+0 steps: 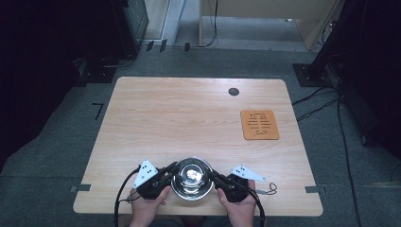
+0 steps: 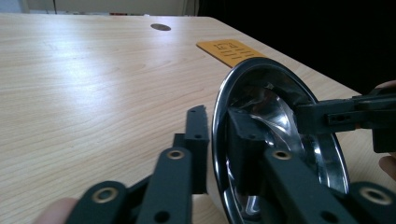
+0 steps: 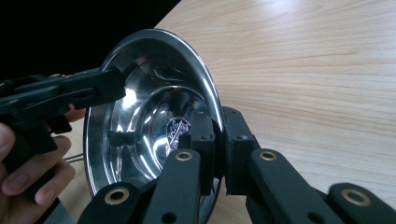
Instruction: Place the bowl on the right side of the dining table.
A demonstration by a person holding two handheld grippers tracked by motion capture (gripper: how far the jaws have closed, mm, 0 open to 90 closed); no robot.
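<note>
A shiny steel bowl (image 1: 191, 177) is near the table's front edge, between my two grippers. My left gripper (image 1: 174, 171) grips the bowl's left rim. In the left gripper view one jaw lies outside the bowl (image 2: 280, 116) and the other inside, so the left gripper (image 2: 217, 135) is shut on the rim. My right gripper (image 1: 211, 176) holds the opposite rim. In the right gripper view it (image 3: 218, 135) pinches the edge of the bowl (image 3: 149, 107) the same way. I cannot tell whether the bowl rests on the table or is lifted.
The wooden table (image 1: 189, 109) carries an orange square mat (image 1: 259, 124) at the right and has a dark round cable hole (image 1: 233, 91) near the far edge. Cables and stands lie on the grey carpet around it.
</note>
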